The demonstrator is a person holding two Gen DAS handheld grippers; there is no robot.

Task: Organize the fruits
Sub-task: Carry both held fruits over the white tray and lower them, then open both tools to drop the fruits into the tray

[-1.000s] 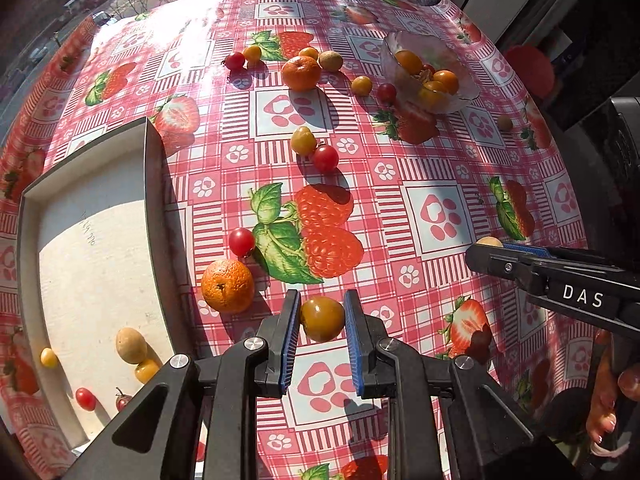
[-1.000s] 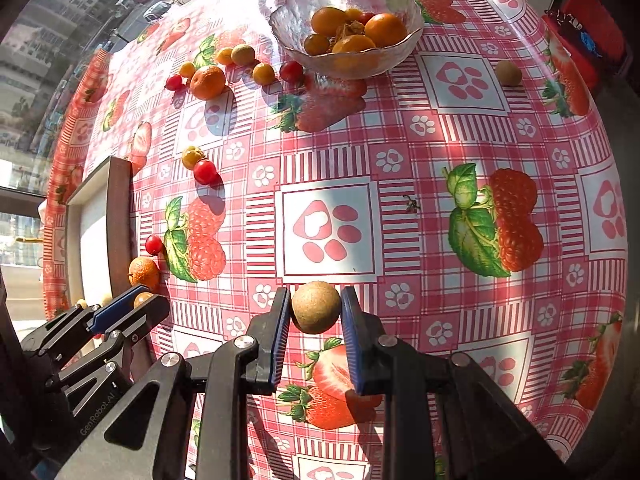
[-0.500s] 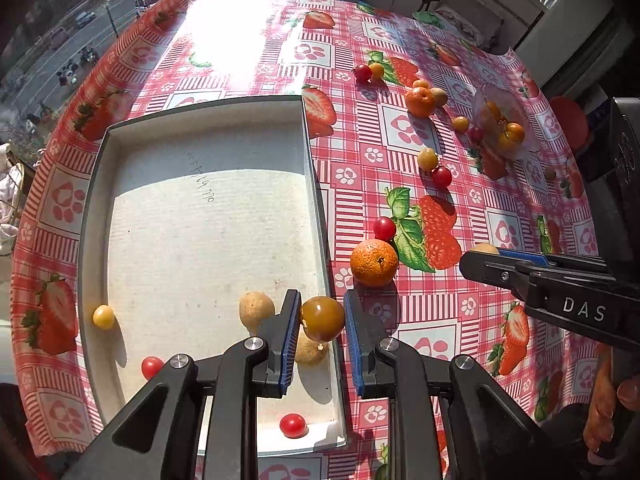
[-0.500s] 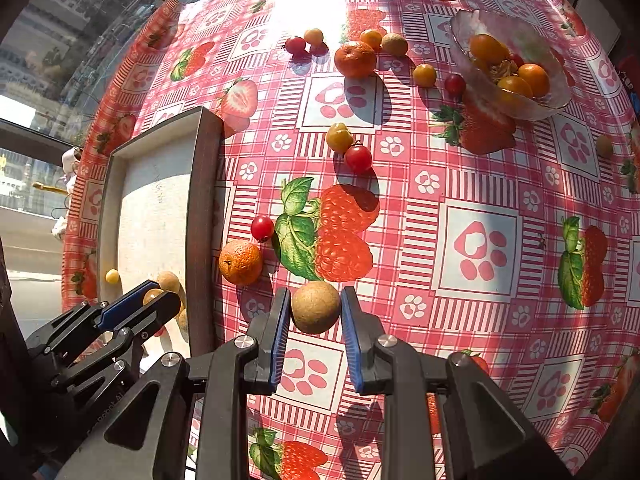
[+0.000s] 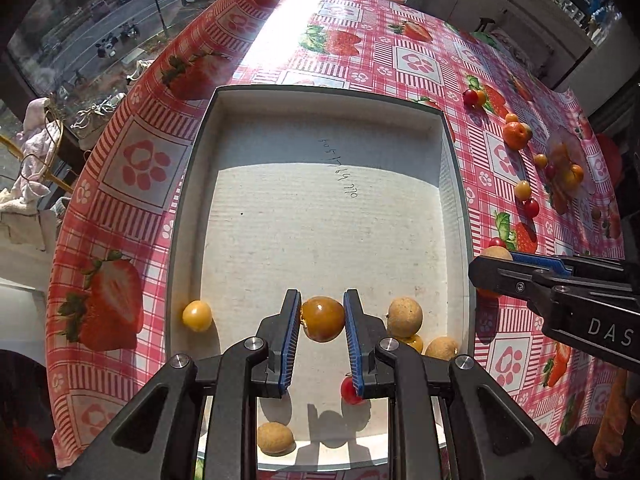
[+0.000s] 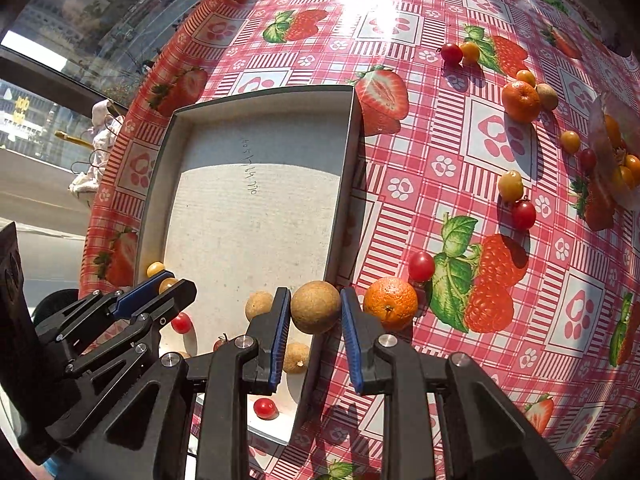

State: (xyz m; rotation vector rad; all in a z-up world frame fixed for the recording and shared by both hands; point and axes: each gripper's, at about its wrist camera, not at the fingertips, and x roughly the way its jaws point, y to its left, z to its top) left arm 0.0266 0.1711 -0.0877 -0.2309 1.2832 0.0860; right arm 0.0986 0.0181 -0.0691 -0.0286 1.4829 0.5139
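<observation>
Grey tray (image 5: 192, 184) now beneath both grippers (previously tablecloth (image 5: 500, 160))

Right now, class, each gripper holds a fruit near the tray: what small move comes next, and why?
Probably open the left gripper: its yellow-brown tomato already hangs over the tray, while the right gripper's brown fruit sits above the tray's rim.

Far half of tray (image 5: 320, 208) bare; fruit cluster (image 5: 404, 316) by near-right wall.

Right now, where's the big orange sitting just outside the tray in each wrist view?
Left wrist: nearly hidden; an orange sliver under the right gripper's fingers, right of the tray.
Right wrist: lower centre, orange beside the tray's right wall.
Shared landmark: handwriting on tray floor.
</observation>
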